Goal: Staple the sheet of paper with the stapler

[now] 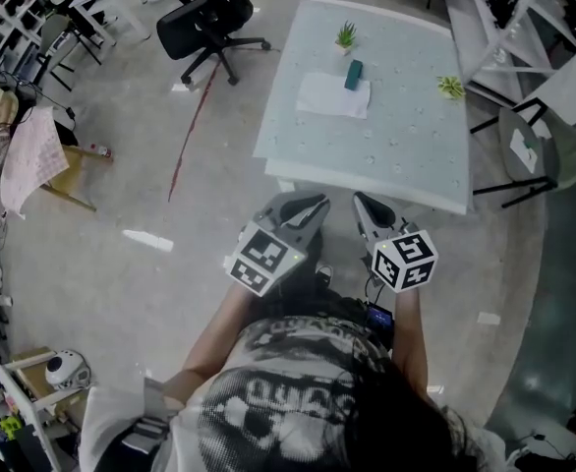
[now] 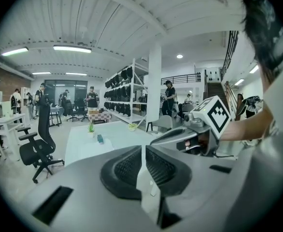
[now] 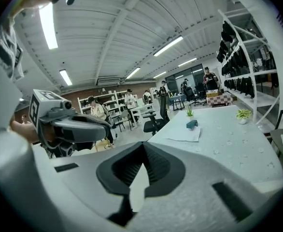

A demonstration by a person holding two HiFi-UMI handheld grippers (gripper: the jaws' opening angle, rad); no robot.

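I held my left gripper (image 1: 311,206) and right gripper (image 1: 366,205) side by side, just short of the near edge of the white table (image 1: 406,170). Both pairs of jaws were closed, pad against pad, with nothing between them. The sheet of paper (image 1: 329,97) lay flat on the table's far half, well apart from both grippers. The teal stapler (image 1: 353,75) rested on the paper's far right part. A small potted plant (image 1: 346,35) stood beyond the stapler, and another (image 1: 450,87) stood toward the table's right edge.
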